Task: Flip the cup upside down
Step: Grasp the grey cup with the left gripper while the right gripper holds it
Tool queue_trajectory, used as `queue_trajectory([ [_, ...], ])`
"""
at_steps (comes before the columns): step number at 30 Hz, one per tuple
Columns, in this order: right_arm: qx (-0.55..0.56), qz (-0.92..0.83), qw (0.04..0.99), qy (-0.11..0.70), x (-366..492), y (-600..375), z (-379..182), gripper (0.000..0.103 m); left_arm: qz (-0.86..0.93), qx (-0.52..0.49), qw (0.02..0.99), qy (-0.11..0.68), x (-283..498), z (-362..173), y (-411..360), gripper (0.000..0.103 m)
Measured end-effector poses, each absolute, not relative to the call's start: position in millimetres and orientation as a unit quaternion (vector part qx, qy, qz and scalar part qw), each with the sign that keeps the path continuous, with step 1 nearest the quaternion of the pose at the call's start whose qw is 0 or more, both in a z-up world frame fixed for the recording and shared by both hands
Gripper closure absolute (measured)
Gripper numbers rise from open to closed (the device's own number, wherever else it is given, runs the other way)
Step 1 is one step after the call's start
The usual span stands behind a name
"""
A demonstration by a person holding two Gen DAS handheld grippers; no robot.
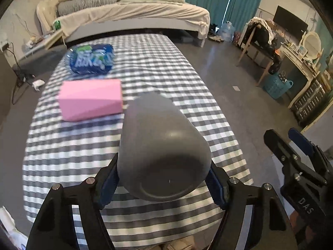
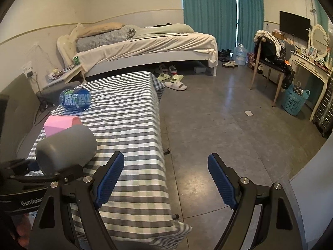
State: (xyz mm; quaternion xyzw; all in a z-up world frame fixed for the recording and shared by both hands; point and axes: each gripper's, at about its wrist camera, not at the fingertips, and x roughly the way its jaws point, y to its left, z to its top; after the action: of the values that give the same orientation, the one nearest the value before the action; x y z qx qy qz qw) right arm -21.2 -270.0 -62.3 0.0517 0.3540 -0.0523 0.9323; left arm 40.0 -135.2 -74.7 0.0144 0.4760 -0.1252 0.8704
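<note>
The left claw [image 1: 164, 179] grips the grey cup [image 1: 162, 152] tilted above the near end of the checked desk [image 1: 158, 62], base toward the camera. The right claw [image 2: 166, 179] gapes wide, holding nothing, off the desk's right edge.

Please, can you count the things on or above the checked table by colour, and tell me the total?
Grey: 1, the cup, held in the left gripper above the table
Pink: 1, the box
Blue: 1, the packet
Total: 3
</note>
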Motion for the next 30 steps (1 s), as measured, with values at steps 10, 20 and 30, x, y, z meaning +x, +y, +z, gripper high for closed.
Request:
queue_trajectory([
  [10,0.040,-0.028,0.936,0.348,-22.3,-246.7,-57.2,0.020,-0.122,0.023,0.882,0.455,45.9,-66.9,-119.2,0.030],
  [20,0.046,-0.026,0.935,0.352,-20.9,-248.6,-57.3,0.020,-0.127,0.047,0.897,0.421,38.2,-77.5,-116.2,0.008],
  [30,0.045,-0.022,0.930,0.364,-15.7,-248.5,-65.1,0.020,-0.140,0.064,0.895,0.419,44.7,-108.7,-116.9,0.030],
])
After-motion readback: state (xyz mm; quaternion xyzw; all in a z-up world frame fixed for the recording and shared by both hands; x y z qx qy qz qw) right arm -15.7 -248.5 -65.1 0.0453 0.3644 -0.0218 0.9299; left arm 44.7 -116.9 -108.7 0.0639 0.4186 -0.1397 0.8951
